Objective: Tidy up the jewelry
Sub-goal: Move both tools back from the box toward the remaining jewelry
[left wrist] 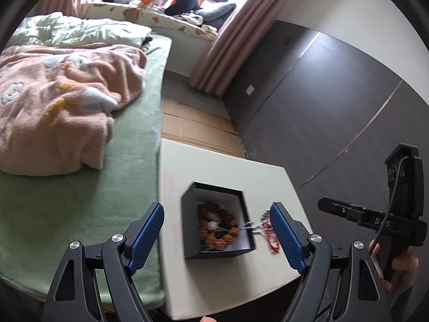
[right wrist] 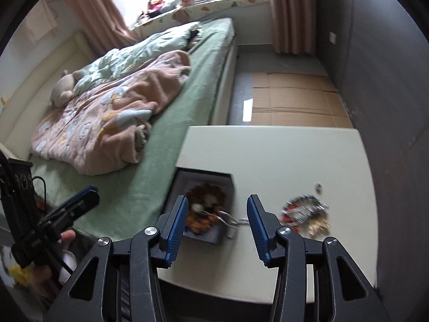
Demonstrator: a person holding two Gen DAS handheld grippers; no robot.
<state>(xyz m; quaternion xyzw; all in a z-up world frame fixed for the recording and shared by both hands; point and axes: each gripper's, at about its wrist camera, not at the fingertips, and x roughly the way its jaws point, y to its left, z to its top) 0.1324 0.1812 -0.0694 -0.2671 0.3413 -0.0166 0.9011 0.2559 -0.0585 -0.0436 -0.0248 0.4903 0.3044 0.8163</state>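
Nearby, both claws spread above white table (right wrist: 281,155) with black box (left wrist: 214,252), beside green bed (right wrist: 161,161).

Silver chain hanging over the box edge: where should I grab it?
Grip the silver chain on its stretch lying flat on the table, just outside the box wall. Come from above with the right gripper, jaws straddling the chain crosswise.

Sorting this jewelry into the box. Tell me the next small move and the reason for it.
Probably bring the right gripper, which is open and holds nothing, down onto the silver chain draped over the wall of the black box. Part of the chain lies inside with the orange beaded bracelet, and the rest trails toward the loose jewelry pile on the white table.
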